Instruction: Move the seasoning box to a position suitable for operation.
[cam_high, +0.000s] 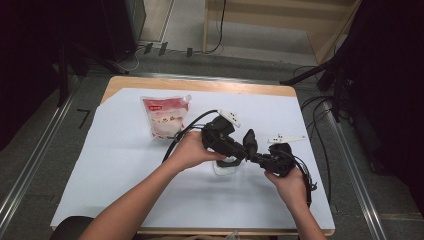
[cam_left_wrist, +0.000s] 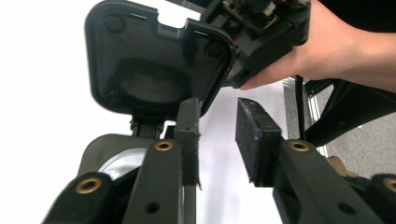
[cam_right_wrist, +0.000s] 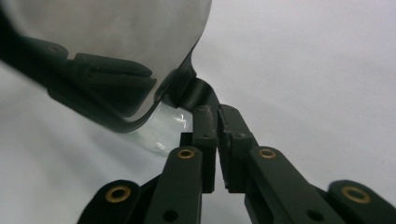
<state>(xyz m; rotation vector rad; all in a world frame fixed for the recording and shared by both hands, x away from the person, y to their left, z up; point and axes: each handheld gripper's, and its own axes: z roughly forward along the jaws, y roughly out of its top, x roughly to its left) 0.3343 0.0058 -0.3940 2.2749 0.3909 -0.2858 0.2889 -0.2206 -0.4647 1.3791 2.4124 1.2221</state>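
Container (cam_high: 226, 167): clear plastic body, hinged black lid (cam_left_wrist: 154, 56) raised. Light, rigid, slick walls, hinge weak point. Sits on table (cam_high: 125, 165) under both jaws. Right gripper (cam_right_wrist: 216, 114) jaws clenched on black lid latch tab. Left gripper (cam_left_wrist: 217, 135) jaws released, lid edge just left of gap. Grip rim or tab, not clear wall.

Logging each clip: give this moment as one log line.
left gripper: open | right gripper: shut on lid | lid: raised | pouch: untouched
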